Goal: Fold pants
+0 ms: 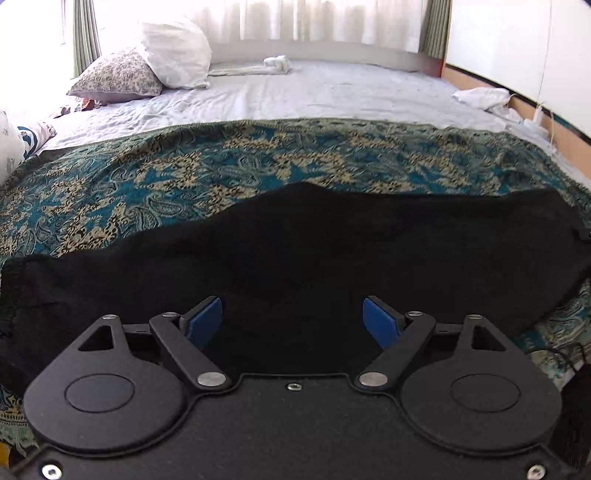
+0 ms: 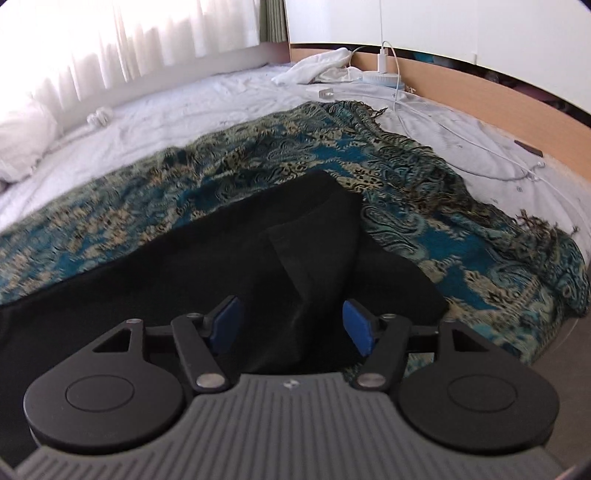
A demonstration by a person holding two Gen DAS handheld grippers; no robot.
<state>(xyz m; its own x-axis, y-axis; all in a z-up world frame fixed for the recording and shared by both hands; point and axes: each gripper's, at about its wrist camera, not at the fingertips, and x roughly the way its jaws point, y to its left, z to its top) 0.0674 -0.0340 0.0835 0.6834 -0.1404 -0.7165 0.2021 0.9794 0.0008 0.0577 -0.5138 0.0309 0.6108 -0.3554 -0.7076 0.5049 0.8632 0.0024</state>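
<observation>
— Bright daylight through the curtains, blown out to white glare there. Strong fisheye bending toward every edge.

— Below the curtains, black pants nearly without detail. Slight motion blur in the right wrist view; the left sharp.

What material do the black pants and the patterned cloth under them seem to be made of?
Black pants: probably a soft matte fabric, maybe cotton or knit; it shows no shine and folds limply. The weave is too dark to tell.
Patterned cloth: looks like a woven paisley shawl or throw in teal and beige, with a twisted thread fringe along its edge.
</observation>
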